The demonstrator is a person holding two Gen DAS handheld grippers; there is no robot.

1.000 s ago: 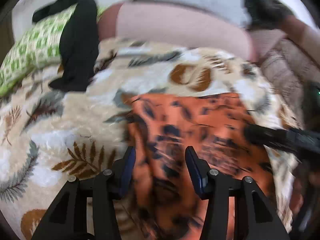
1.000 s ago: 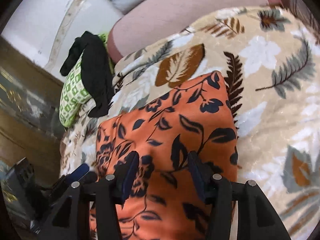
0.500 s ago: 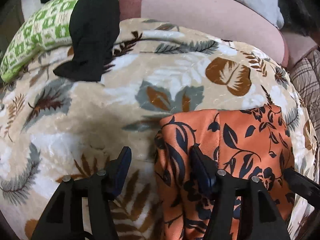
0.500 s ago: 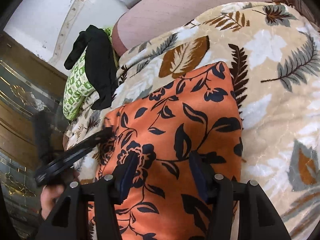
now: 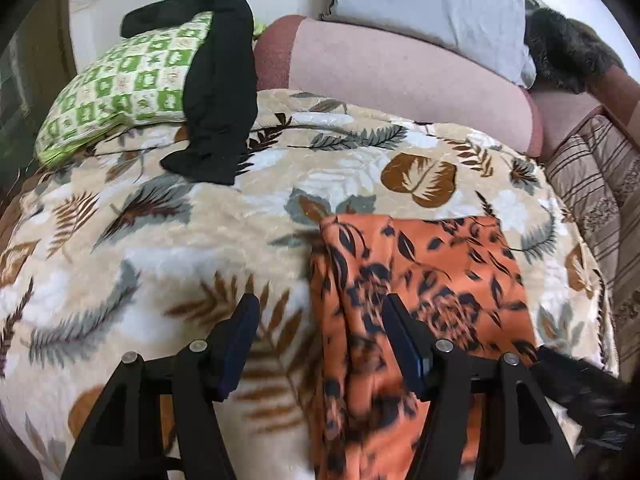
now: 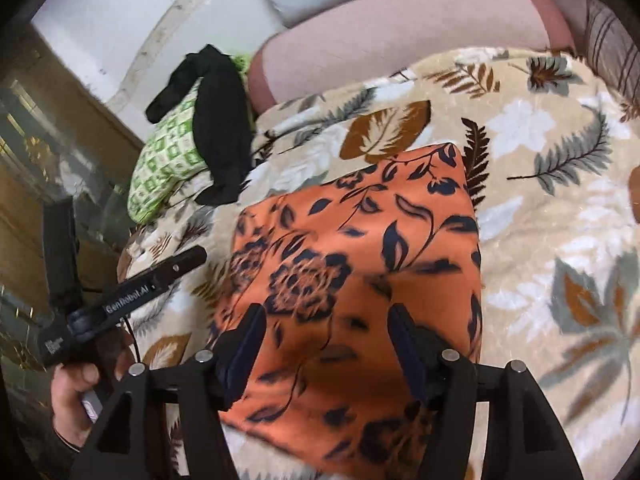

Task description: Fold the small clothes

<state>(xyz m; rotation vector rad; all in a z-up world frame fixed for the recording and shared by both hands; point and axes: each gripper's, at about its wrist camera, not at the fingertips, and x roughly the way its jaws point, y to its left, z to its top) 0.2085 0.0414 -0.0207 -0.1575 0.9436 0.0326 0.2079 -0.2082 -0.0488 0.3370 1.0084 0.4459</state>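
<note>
- Left gripper (image 5: 320, 340) gaped wide, gripping nothing, straddling orange floral garment's (image 5: 420, 280) left edge, likely for the next fold.
- Right gripper (image 6: 324, 344) likewise spread, empty, above the cloth.

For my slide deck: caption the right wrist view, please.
Open right tongs hover over the orange floral garment on a leaf-print blanket; left tongs alongside.

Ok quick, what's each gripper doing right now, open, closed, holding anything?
Left gripper: open, holding nothing, at the left edge of the orange cloth.
Right gripper: open, holding nothing, over the orange cloth.
</note>
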